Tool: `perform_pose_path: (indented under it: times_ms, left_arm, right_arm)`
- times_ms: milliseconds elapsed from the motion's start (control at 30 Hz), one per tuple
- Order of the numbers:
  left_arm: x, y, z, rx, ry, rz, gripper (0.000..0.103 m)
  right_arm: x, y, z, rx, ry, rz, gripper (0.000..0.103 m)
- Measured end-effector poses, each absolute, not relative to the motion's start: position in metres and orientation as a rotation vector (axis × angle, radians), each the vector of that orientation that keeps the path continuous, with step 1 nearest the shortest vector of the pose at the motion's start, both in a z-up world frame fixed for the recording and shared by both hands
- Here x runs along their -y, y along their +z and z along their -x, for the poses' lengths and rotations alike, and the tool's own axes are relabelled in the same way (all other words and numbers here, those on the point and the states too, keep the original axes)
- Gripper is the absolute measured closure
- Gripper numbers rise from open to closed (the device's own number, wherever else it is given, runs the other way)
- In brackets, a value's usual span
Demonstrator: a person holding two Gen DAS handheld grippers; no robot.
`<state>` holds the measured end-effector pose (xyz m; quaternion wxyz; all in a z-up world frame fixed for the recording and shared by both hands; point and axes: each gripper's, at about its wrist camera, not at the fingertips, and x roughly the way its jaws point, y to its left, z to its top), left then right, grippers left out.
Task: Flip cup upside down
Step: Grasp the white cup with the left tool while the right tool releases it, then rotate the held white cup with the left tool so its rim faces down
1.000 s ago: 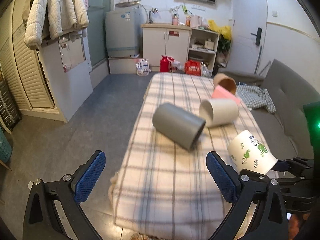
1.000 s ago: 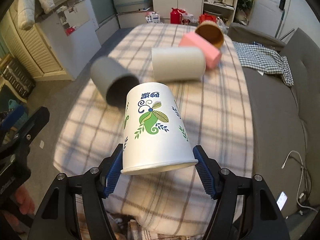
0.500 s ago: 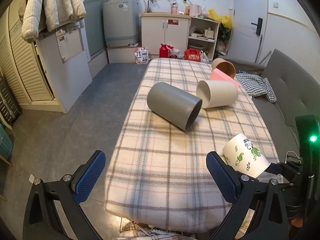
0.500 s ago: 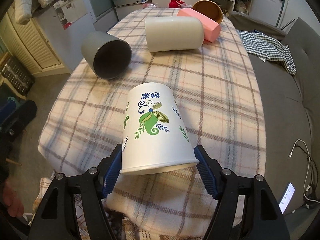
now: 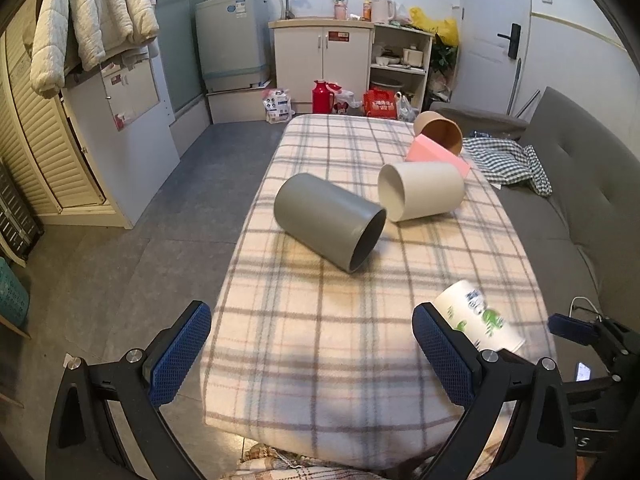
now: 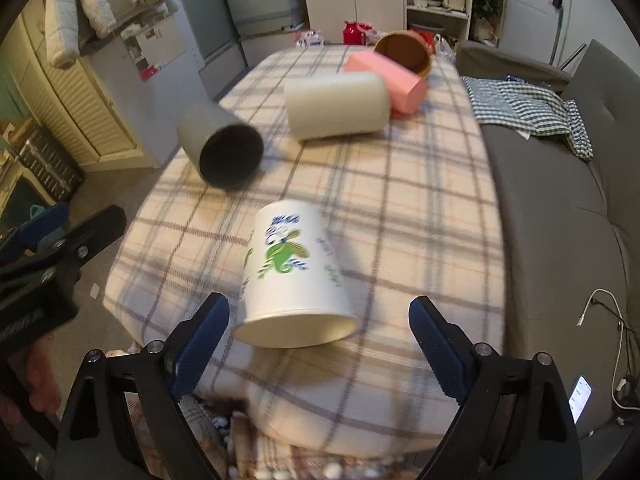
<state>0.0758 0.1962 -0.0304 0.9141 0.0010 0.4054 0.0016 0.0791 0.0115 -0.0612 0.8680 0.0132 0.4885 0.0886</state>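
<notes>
The right tongs [image 6: 318, 334] are standing spread wide on either side of the white paper cup [image 6: 294, 274], its blue pads clear of the cup's walls. The cup, printed with green leaves, is sitting mouth down and tilting slightly on the near end of the plaid-covered counter [image 6: 420, 200]; motion blur is smearing its print. The left tongs [image 5: 312, 350] are hanging open over the counter's near edge, gripping nothing. Farther back, a grey cup [image 5: 330, 226], a cream cup [image 5: 420, 190] and a brown cup [image 5: 438, 132] are lying on their sides, the brown one resting against a pink box [image 5: 436, 156].
</notes>
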Motion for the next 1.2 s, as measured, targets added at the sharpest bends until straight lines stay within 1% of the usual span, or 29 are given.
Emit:
perform_pose_path:
  times_ms: [167,300,567,867,933,1067,1100,1133,1167,1200]
  left_arm:
    - [-0.173,-0.024,-0.093,-0.893,-0.018,0.001,0.0]
    - [-0.147,-0.027,-0.104,-0.937,-0.068,-0.004,0.0]
    - [-0.107,-0.056,-0.128,-1.089,-0.135,0.024,0.0]
    - [-0.101,-0.086,-0.155,-1.233,-0.153,0.078,0.002]
    - [-0.102,-0.089,-0.159,-1.259,-0.171,0.117,0.002]
    - [-0.099,-0.095,-0.163,-1.288,-0.187,0.109,0.009]
    - [-0.098,-0.097,-0.163,-1.3,-0.192,0.115,0.017]
    - [-0.099,-0.099,-0.163,-1.312,-0.199,0.122,0.021]
    - [-0.098,-0.102,-0.162,-1.326,-0.202,0.123,0.028]
    - [-0.099,-0.103,-0.162,-1.333,-0.208,0.128,0.032]
  right_arm:
    - [0.028,-0.05,-0.084,-1.007,0.12,-0.079,0.011]
    - [0.058,-0.052,-0.096,-1.01,0.032,-0.105,0.011]
    - [0.077,-0.062,-0.111,-1.037,-0.007,-0.123,0.012]
    - [0.095,-0.075,-0.124,-1.064,-0.04,-0.144,0.011]
    - [0.098,-0.073,-0.125,-1.043,-0.028,-0.173,0.011]
    - [0.096,-0.067,-0.129,-1.008,-0.003,-0.185,0.011]
    - [0.095,-0.067,-0.13,-1.008,-0.01,-0.175,0.011]
    - [0.096,-0.068,-0.131,-1.01,-0.011,-0.174,0.011]
    - [0.096,-0.069,-0.131,-1.011,-0.01,-0.18,0.011]
    - [0.097,-0.07,-0.131,-1.013,-0.01,-0.192,0.011]
